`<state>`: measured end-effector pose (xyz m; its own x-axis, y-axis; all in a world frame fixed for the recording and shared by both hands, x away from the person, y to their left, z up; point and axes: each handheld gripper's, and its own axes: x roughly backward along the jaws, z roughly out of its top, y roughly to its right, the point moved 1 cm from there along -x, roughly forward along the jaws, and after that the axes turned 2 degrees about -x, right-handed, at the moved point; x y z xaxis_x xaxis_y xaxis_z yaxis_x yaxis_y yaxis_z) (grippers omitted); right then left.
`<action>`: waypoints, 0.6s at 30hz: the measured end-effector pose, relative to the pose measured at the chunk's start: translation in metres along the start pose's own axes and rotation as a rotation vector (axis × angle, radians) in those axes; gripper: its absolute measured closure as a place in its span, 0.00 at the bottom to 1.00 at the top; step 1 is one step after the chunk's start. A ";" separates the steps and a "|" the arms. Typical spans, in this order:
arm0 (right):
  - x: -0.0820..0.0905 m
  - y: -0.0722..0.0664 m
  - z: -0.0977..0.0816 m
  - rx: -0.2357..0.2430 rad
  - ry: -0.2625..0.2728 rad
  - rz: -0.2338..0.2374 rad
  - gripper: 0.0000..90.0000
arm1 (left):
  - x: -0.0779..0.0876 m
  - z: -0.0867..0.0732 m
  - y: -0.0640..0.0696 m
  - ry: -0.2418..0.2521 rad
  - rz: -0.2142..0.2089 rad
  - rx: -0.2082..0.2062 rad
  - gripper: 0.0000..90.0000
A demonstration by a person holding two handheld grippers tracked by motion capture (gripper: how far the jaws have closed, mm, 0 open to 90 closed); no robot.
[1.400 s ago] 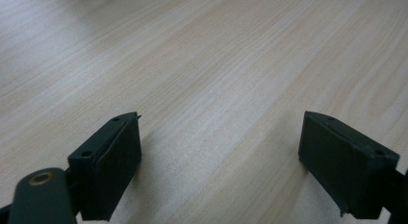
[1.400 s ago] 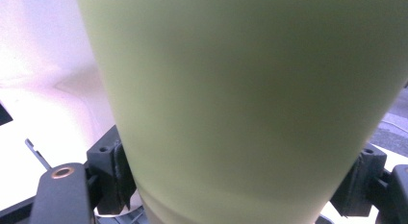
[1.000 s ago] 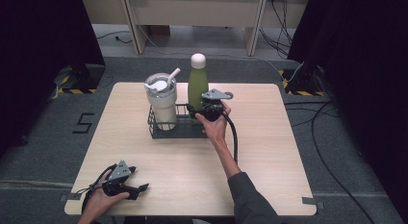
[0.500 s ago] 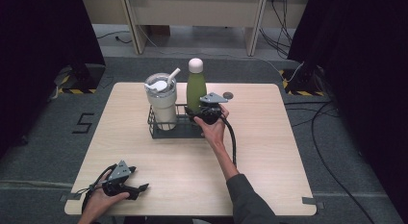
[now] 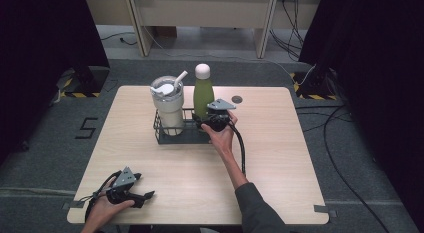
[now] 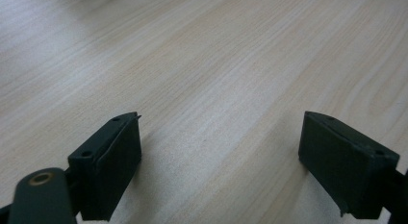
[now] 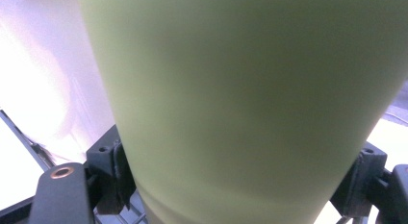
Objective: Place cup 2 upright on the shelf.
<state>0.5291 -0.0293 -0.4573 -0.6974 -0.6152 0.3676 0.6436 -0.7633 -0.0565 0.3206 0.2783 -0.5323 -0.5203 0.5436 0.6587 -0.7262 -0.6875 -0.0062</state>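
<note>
1. Right now my right gripper sits at the green bottle, just above centre of the high view; the bottle stands upright in the right half of the black wire caddy, its long axis vertical and its white cap at the top.
2. In the right gripper view the bottle's green wall lies dead ahead, with one finger pressing its lower left flank and the other its lower right. I read the fingers as clamped on the bottle's lower body.
3. The relation that matters is that the bottle stands inside the caddy's wire wall, so my judgement is that any lift must go straight up along its axis before it moves sideways.
4. The white tumbler with lid and straw stands just left of the bottle in the same caddy, close enough to be nudged.
5. My left gripper rests at the lower left of the bench, well apart from the caddy, its fingers spread wide over bare wood and holding nothing. The right hand is plainly nearer.
6. Hard to make out: the bottle's base and its seat in the caddy are hidden behind wire and hand; whether the bottle touches the tumbler I cannot tell.
</note>
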 end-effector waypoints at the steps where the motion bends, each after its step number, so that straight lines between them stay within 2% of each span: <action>1: 0.000 0.000 0.000 0.000 0.000 0.000 0.23 | 0.000 0.000 0.000 0.000 0.000 0.000 0.16; 4: 0.000 0.001 0.000 0.025 -0.001 0.003 0.22 | 0.000 0.000 0.000 0.000 0.000 0.000 0.16; 9: 0.000 -0.001 0.000 0.026 -0.006 0.011 0.19 | 0.000 0.000 0.000 0.001 0.001 0.001 0.16; 14: 0.005 0.000 0.006 0.012 0.032 0.007 0.17 | 0.000 0.000 0.000 0.001 0.002 0.001 0.16; 16: 0.008 -0.001 0.007 0.005 0.029 0.013 0.17 | 0.000 0.000 0.000 0.001 0.002 0.001 0.16; 18: 0.011 0.000 0.008 0.021 0.042 0.009 0.17 | 0.000 0.000 0.000 0.001 0.002 0.001 0.16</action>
<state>0.5240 -0.0340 -0.4457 -0.7040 -0.6299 0.3279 0.6560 -0.7538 -0.0396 0.3205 0.2781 -0.5324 -0.5220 0.5432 0.6577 -0.7250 -0.6887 -0.0066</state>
